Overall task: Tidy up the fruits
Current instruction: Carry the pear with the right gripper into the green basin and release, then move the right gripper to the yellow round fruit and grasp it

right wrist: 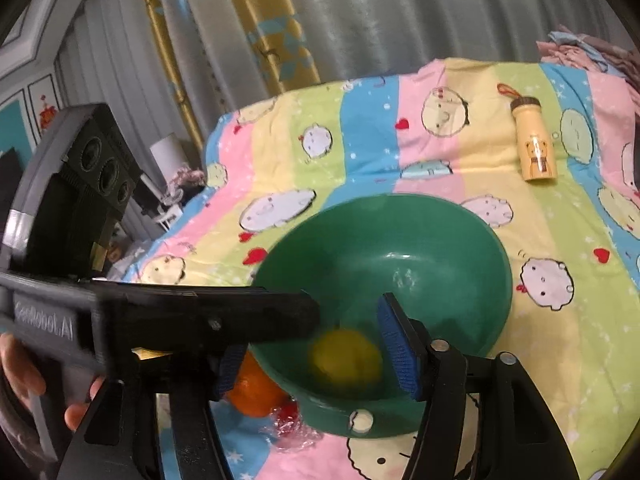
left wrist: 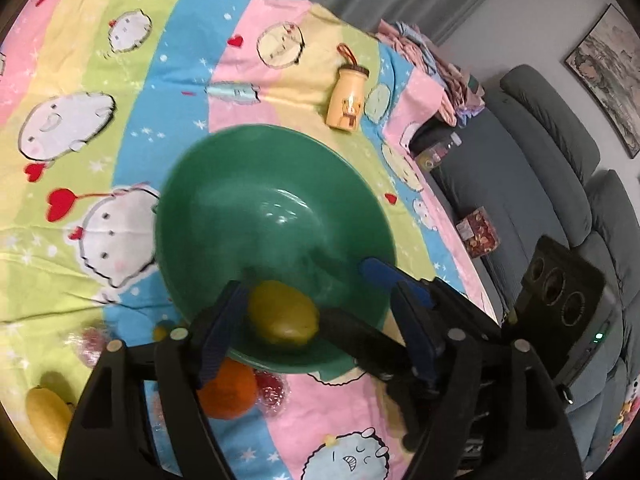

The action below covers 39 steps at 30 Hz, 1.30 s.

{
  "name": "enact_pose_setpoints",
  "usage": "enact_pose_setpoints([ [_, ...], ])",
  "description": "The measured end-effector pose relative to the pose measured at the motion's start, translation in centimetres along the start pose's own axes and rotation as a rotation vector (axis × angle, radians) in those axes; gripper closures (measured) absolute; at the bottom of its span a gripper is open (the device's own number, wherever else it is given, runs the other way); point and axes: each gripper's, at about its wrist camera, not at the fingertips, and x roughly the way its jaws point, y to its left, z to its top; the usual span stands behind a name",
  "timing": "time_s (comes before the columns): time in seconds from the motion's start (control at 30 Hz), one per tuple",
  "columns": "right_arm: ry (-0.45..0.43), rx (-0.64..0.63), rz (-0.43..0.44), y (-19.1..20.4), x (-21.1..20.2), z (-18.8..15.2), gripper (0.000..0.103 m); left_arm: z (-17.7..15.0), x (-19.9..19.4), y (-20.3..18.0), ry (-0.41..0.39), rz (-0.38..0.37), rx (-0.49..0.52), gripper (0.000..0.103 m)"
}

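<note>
Green bowl point(left wrist: 276, 216): yellow-green fruit point(left wrist: 283, 318) is lying inside, near rim.
Left gripper point(left wrist: 304, 304): fingers released, spread around fruit.
Right gripper point(right wrist: 316, 352): fingers parted, nothing being held.
Next: orange point(left wrist: 228, 390), beside bowl, is best being approached low.

Round green plastic bowl point(left wrist: 224, 200): smooth, glossy. Pastel striped cartoon-print bedsheet point(left wrist: 132, 92): matt cloth, wrinkled. Yellow lemon point(left wrist: 283, 319): smooth, dull skin. Blue gripper pads point(right wrist: 396, 350): ribbed.

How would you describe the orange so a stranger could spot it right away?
Find the green bowl on the striped cartoon cloth. The orange lies outside its near rim, beside red wrapped pieces. It alone is round and bright orange.
</note>
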Motion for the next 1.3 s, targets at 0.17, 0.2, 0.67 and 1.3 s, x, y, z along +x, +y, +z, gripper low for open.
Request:
enact_pose_setpoints([
  [0.17,-0.040,0.008,0.007,0.0,-1.2,0.2,0.034,0.1,-4.8,0.7,-0.088,0.064,-0.006,0.017],
  [0.2,-0.058,0.014,0.013,-0.1,-1.7,0.3,0.034,-0.1,-5.8,0.9,-0.109,0.085,-0.010,0.017],
  [0.67,-0.083,0.038,0.086,0.3,-3.8,-0.6,0.033,-6.9,-12.9,5.8,-0.273,0.340,-0.127,0.017],
  [1.3,0.109,-0.026,0.115,3.6,-1.7,-5.5,0.033,-11.4,-11.1,11.0,-0.230,0.388,-0.204,0.017],
])
